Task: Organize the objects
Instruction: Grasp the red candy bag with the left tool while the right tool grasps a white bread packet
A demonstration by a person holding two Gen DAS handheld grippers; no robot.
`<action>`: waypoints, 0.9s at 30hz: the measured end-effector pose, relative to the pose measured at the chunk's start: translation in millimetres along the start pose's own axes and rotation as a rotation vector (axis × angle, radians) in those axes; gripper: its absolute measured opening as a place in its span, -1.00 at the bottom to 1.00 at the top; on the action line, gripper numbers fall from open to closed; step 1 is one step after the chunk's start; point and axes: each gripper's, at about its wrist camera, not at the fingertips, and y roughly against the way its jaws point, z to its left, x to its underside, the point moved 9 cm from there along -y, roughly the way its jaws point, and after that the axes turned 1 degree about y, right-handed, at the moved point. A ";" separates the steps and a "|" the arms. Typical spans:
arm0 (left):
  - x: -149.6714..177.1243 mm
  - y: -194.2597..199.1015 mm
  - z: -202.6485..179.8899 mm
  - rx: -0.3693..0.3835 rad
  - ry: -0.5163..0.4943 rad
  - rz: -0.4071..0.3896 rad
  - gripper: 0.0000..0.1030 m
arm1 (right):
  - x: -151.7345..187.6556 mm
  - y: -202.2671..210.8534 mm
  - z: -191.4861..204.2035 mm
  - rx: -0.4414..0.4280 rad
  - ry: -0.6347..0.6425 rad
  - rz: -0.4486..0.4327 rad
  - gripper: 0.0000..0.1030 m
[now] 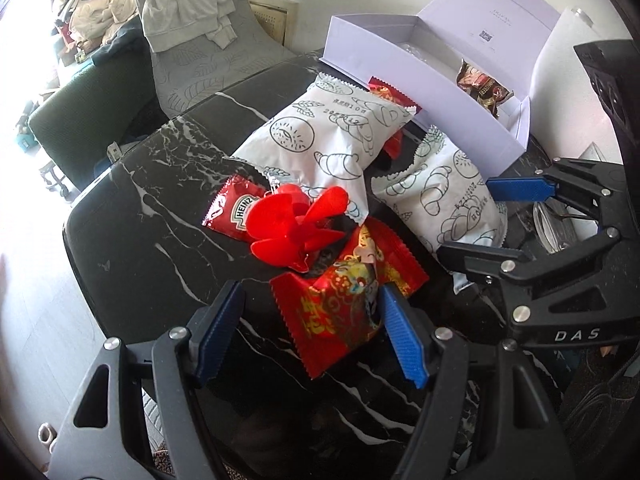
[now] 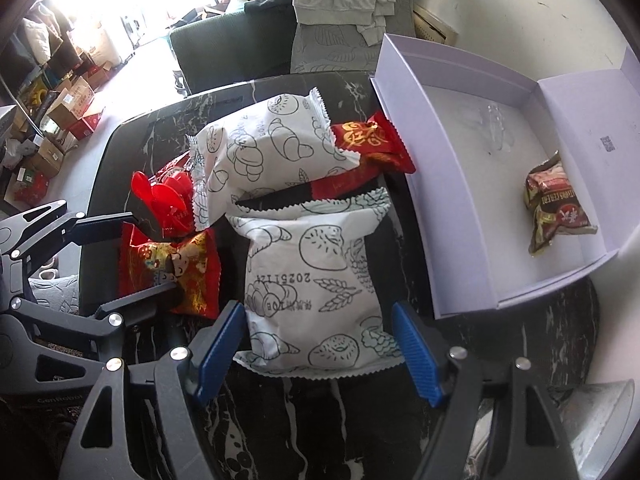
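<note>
Two grippers stand open and empty over the bench (image 2: 304,432). The right gripper (image 2: 320,344) straddles a white bread packet (image 2: 316,280), long axis toward 12 o'clock; the box (image 2: 436,184) lies at 2 o'clock. The left gripper (image 1: 308,336) brackets a red snack packet (image 1: 340,304).

In the left wrist view, the desk (image 1: 132,216) is filling the middle of the frame, with the open box (image 1: 420,76) sitting at its upper right edge and one small packet (image 1: 482,86) lying inside the box. A bread packet (image 1: 332,140) is lying at centre, its upper end resting over a small pouch (image 1: 390,94) just before the box wall. A second bread packet (image 1: 448,196) is lying to its right. A ketchup sachet (image 1: 234,208) is lying left of centre, a plastic propeller (image 1: 296,224) is sitting partly on it, and a festive pouch (image 1: 348,300) is lying just below, between the fingers of the left hand-held gripper (image 1: 310,334). An armchair (image 1: 96,104) is standing behind the desk, upper left.
</note>
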 end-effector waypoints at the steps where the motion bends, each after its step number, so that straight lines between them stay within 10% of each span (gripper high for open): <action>1: -0.4 -0.3 0.2 -0.002 -0.001 -0.004 0.33 | -0.5 -0.2 0.3 0.000 0.001 -0.003 0.48; 8: -1.6 1.3 0.2 0.040 0.010 -0.034 0.32 | -0.5 2.2 8.3 0.015 0.052 -0.038 0.24; 14: 2.1 4.2 -5.3 0.062 -0.025 -0.036 -0.09 | 2.3 5.3 25.2 -0.009 0.132 -0.054 0.15; 27: 19.9 17.5 21.3 0.064 -0.033 0.000 -0.11 | 11.6 12.5 52.7 -0.062 0.202 -0.045 0.22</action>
